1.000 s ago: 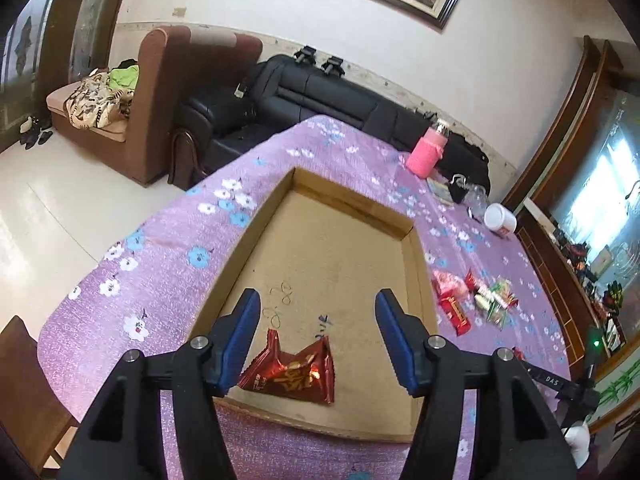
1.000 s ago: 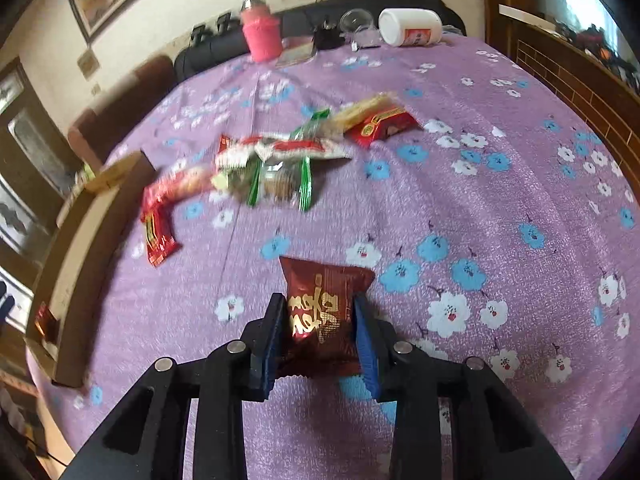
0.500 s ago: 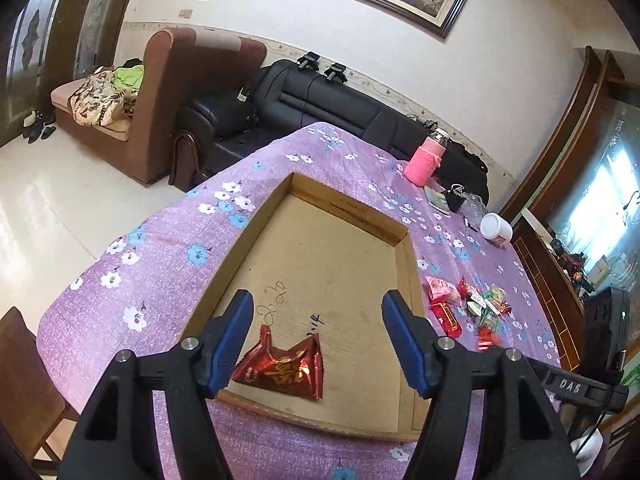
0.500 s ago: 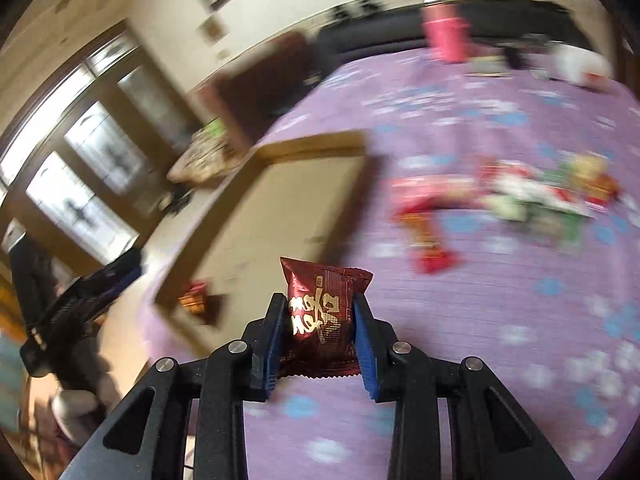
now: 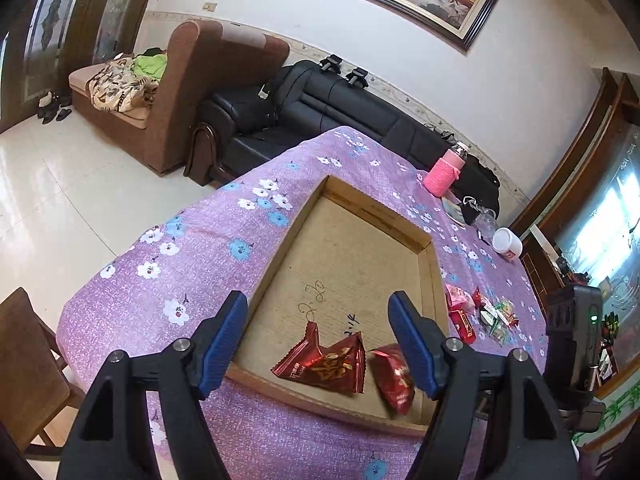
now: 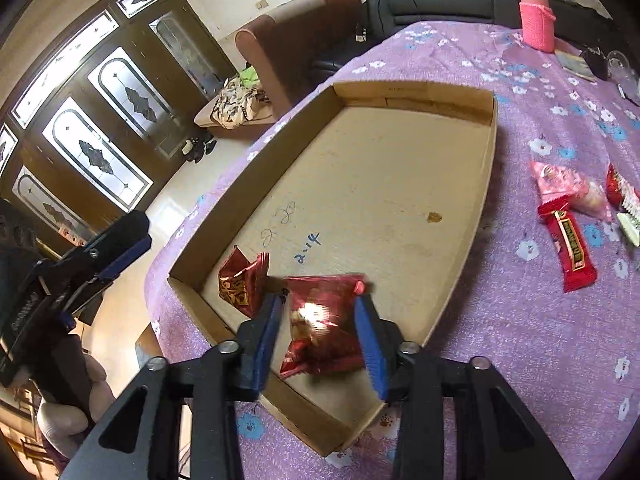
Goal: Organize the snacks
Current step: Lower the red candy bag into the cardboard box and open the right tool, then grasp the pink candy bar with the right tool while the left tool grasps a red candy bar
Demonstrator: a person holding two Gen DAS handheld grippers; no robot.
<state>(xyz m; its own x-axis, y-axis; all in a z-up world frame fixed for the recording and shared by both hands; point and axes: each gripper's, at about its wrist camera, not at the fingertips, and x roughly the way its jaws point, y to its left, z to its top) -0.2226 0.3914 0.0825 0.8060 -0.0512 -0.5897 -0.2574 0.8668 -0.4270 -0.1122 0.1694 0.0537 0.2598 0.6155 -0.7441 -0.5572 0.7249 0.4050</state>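
Note:
A shallow cardboard tray (image 5: 352, 248) (image 6: 380, 168) lies on the purple flowered tablecloth. One red snack packet (image 5: 324, 364) (image 6: 242, 280) rests in its near corner. A second red packet (image 5: 394, 378) (image 6: 320, 320), blurred, is just beside it inside the tray, between the fingers of my right gripper (image 6: 318, 298). Those jaws are opening and the pads no longer press on it. My left gripper (image 5: 317, 296) hovers over the tray's near edge, its jaws opening wider with nothing between them. It also shows at the left of the right wrist view, left gripper (image 6: 100, 256).
More snacks lie on the cloth right of the tray: a red bar (image 6: 568, 244), a pink packet (image 6: 560, 180), and a mixed pile (image 5: 480, 316). A pink bottle (image 5: 444, 172) and a white jar (image 5: 507, 242) stand at the far end. A wooden chair (image 5: 24, 360) is near left.
My right gripper swung left from the open cloth to over the tray with the packet, then opened and let it go. My left gripper spread wider and drew back a little.

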